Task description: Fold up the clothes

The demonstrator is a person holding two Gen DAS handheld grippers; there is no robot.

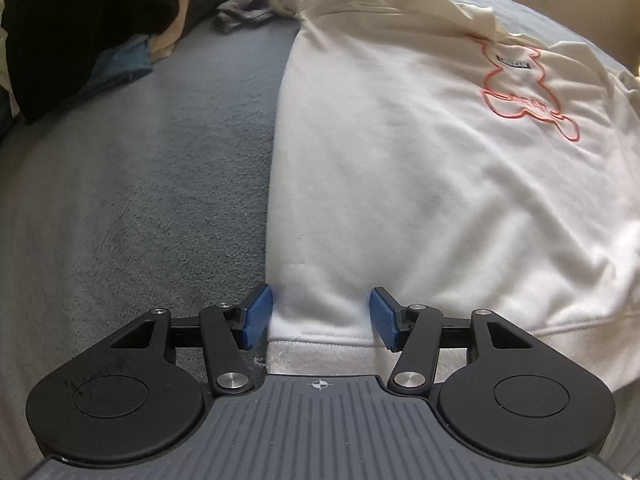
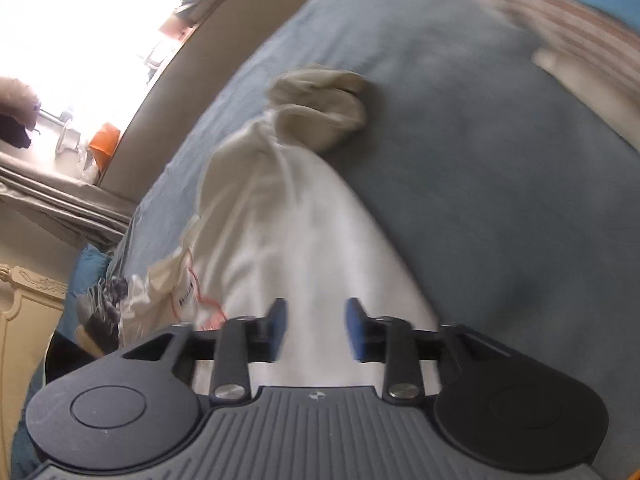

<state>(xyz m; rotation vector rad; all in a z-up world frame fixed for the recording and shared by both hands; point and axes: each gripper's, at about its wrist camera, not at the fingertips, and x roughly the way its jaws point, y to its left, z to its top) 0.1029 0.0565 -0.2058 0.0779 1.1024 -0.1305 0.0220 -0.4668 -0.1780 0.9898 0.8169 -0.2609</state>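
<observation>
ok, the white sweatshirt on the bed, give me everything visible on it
The white sweatshirt lies spread flat on the grey-blue blanket, soft fleece-like knit with a ribbed hem. An orange outline print with a small dark label sits on the chest. Its far end is bunched and creased. The left gripper straddles the hem corner, jaws open. From the right wrist view, the right gripper hangs open over a sleeve ending in a crumpled cuff.

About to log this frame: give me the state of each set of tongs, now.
Left tongs: open, straddling the hem corner of the white sweatshirt, not clamped.
Right tongs: open over the sweatshirt, holding nothing.
</observation>
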